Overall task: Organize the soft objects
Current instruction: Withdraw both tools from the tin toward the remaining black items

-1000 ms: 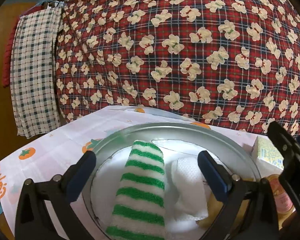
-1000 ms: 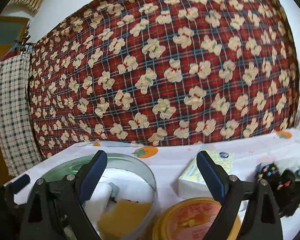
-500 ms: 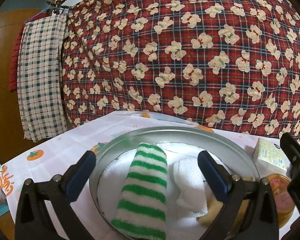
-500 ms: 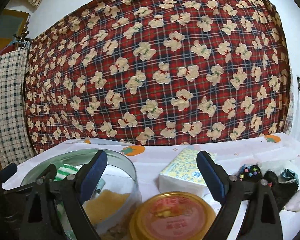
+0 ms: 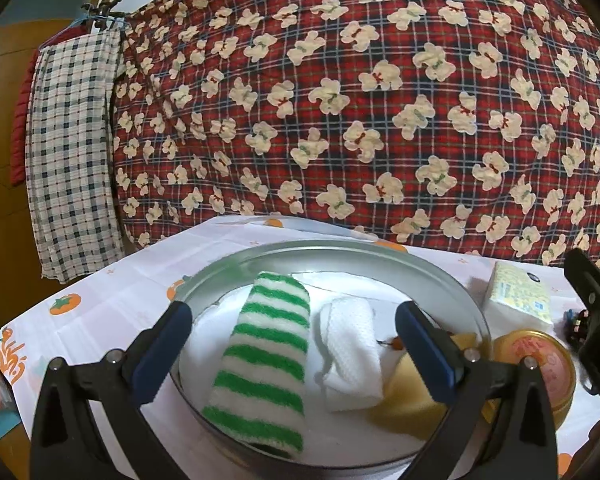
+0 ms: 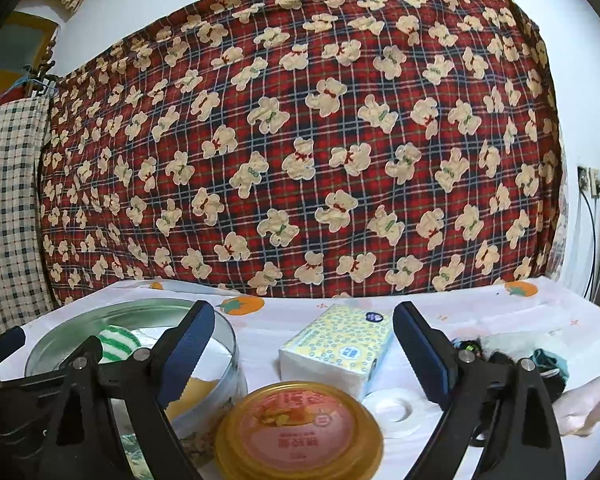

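Observation:
A round metal tin (image 5: pixel 204 284) stands on the table and holds a green-and-white striped sponge (image 5: pixel 266 356), a folded white cloth (image 5: pixel 352 356) and a yellow sponge (image 5: pixel 404 396). My left gripper (image 5: pixel 294 344) is open and empty, raised just in front of the tin. My right gripper (image 6: pixel 304 344) is open and empty, to the right of the tin (image 6: pixel 140 308), above a yellow-lidded round tub (image 6: pixel 300 428). A yellow-patterned tissue pack (image 6: pixel 340 344) lies beyond the tub. A pile of dark hair ties (image 6: pixel 496 360) lies at the right.
A white tape roll (image 6: pixel 392 408) lies beside the tub. A pale pink soft item (image 6: pixel 584 400) and a teal piece (image 6: pixel 548 362) lie at the far right. A red plaid bear-print blanket (image 6: pixel 300 140) hangs behind the table. A checked cloth (image 5: pixel 72 152) hangs at the left.
Both grippers have drawn back and risen a little, so the tin, tub and tissue pack sit lower and farther in view. Both stay open and empty.

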